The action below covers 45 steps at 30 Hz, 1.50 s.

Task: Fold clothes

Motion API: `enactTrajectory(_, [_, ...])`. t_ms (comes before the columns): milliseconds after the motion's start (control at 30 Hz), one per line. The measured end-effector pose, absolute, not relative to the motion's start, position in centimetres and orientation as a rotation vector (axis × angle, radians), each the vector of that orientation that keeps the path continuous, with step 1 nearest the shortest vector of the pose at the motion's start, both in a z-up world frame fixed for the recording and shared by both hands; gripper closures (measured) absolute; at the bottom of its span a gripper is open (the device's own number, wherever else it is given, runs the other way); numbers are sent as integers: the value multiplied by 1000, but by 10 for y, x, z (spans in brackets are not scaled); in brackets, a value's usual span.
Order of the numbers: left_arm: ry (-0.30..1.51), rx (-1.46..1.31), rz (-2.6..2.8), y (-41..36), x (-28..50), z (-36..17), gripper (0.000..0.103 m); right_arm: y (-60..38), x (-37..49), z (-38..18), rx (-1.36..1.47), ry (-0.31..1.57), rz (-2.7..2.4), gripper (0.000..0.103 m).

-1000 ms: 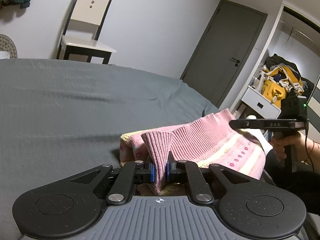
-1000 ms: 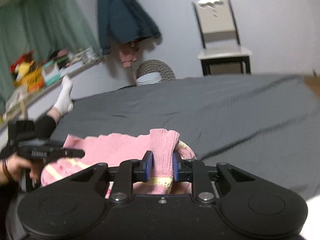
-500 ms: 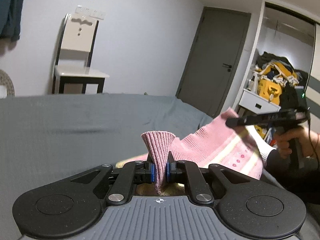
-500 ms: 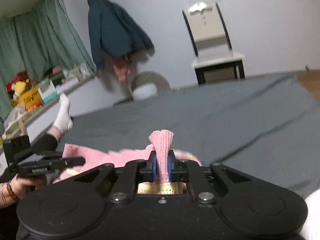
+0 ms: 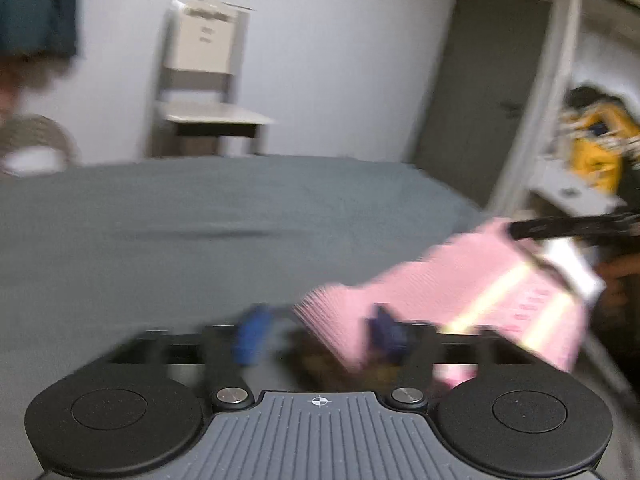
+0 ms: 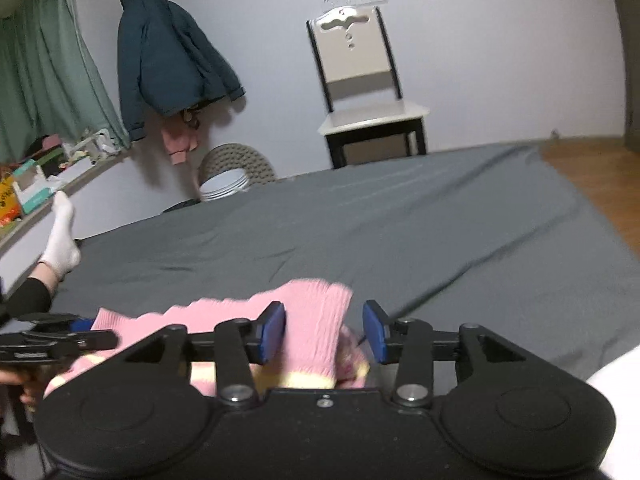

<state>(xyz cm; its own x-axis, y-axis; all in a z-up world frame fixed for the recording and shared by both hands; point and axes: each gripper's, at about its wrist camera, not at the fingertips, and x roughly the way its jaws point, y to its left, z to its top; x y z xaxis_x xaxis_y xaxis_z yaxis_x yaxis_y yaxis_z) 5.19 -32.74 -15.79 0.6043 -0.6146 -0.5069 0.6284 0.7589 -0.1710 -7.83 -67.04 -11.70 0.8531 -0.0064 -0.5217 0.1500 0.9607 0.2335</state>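
A pink knitted garment (image 5: 472, 280) with pale yellow stripes lies bunched at the near edge of the grey bed sheet (image 5: 200, 220). My left gripper (image 5: 318, 334) is open and blurred; a ribbed fold stands loose between its blue pads, close to the right one. In the right wrist view the same garment (image 6: 312, 320) has a fold standing between the spread blue pads of my open right gripper (image 6: 323, 332), touching neither clearly. Each gripper shows in the other's view: the right one (image 5: 520, 230) at the garment's far edge, the left one (image 6: 96, 334) held in a hand.
A white chair (image 6: 368, 92) stands beyond the bed (image 6: 400, 232) against the wall. A dark coat (image 6: 168, 60) hangs beside green curtains (image 6: 44, 80). A foot in a white sock (image 6: 60, 240) rests at the left. A grey door (image 5: 484, 92) and a cluttered wardrobe (image 5: 596, 148) are to the right.
Both grippers were shut on upright folds of the pink garment and have now opened, letting the folds go. The left wrist view is blurred by motion.
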Motion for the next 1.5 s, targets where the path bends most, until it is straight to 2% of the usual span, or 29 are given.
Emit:
enactTrajectory(167, [424, 45, -685, -312, 18, -130, 23, -648, -102, -94, 199, 458, -62, 57])
enactTrajectory(300, [323, 100, -853, -334, -22, -115, 23, -612, -117, -101, 105, 497, 71, 38])
enactTrajectory(467, [327, 189, -1002, -385, -47, -128, 23, -585, -104, -121, 8, 514, 151, 37])
enactTrajectory(567, [393, 199, -978, -402, -44, -147, 23, -588, -93, -136, 61, 491, 156, 27])
enactTrajectory(767, [526, 108, -923, -393, -22, -170, 18, -590, -88, -155, -72, 493, 122, 27])
enactTrajectory(1033, [523, 170, -902, -377, -19, -171, 18, -606, -112, -155, -31, 508, 86, 24])
enactTrajectory(1100, [531, 174, -879, -372, -21, -168, 18, -615, -115, -155, 18, 520, 59, 15])
enactTrajectory(1500, [576, 96, -856, -367, -69, -124, 17, -606, -141, -114, 73, 496, 137, 16])
